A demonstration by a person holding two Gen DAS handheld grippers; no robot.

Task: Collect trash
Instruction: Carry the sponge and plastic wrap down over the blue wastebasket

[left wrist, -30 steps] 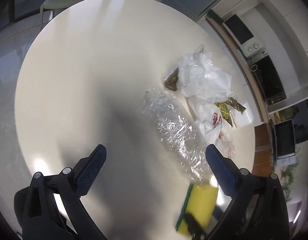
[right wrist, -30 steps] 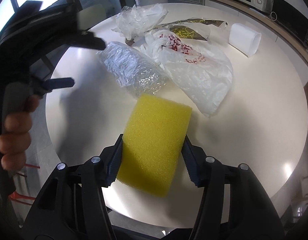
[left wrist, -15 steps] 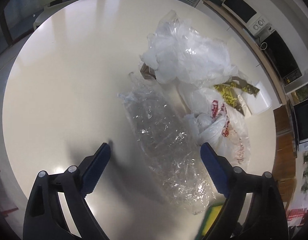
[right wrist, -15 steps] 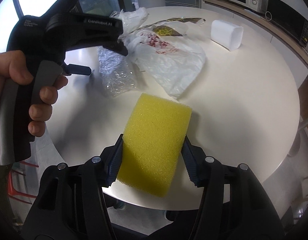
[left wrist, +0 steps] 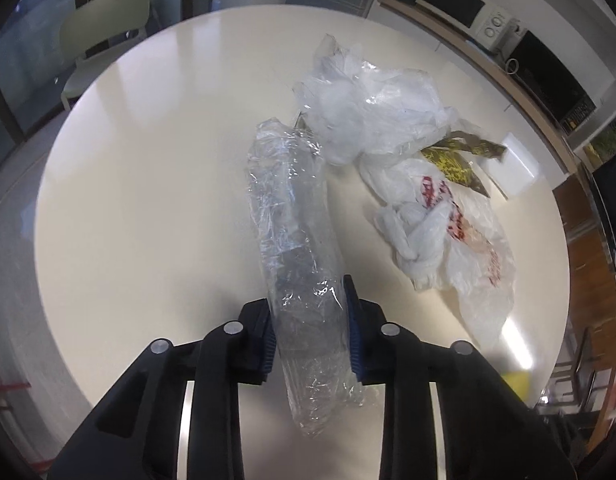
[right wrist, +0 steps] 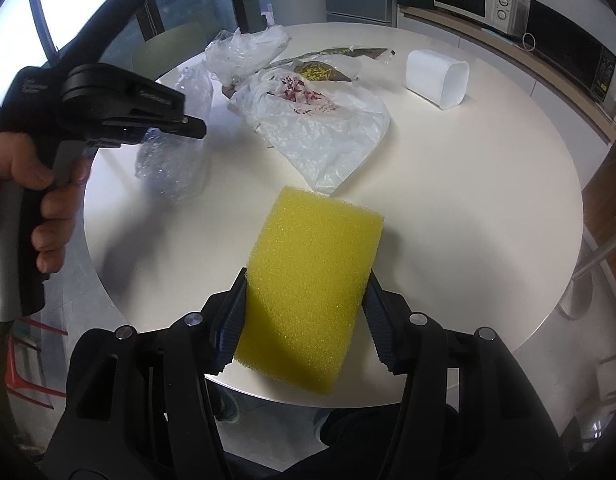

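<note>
Now the left gripper (left wrist: 310, 328) has a clear crinkly plastic wrap (left wrist: 295, 216) pinched between its two blue pads. Its jaws have just been closing, and the wrap sits right between them, squeezed in from both sides. One end of the wrap sticks out toward the camera, past the pads. The rest of it runs away from the fingers in a long roll over the round white table (left wrist: 147, 184), and its far end is just beside a crumpled clear bag (left wrist: 372, 108).

Next to that lie a white shopping bag (left wrist: 460, 248) with red print, a dark snack wrapper (left wrist: 456, 160) with yellow marks, and a white tub (left wrist: 516, 168) on its side. None of these touch the fingers.

From the right wrist camera, a person's hand (right wrist: 31, 184) holds the handle of the left gripper at the left edge of the table.

The right gripper (right wrist: 303, 316) holds a yellow sponge (right wrist: 312, 280). Its two pads press on the sponge's long sides, and the sponge sticks out forward from the fingers above the near part of the table.
</note>
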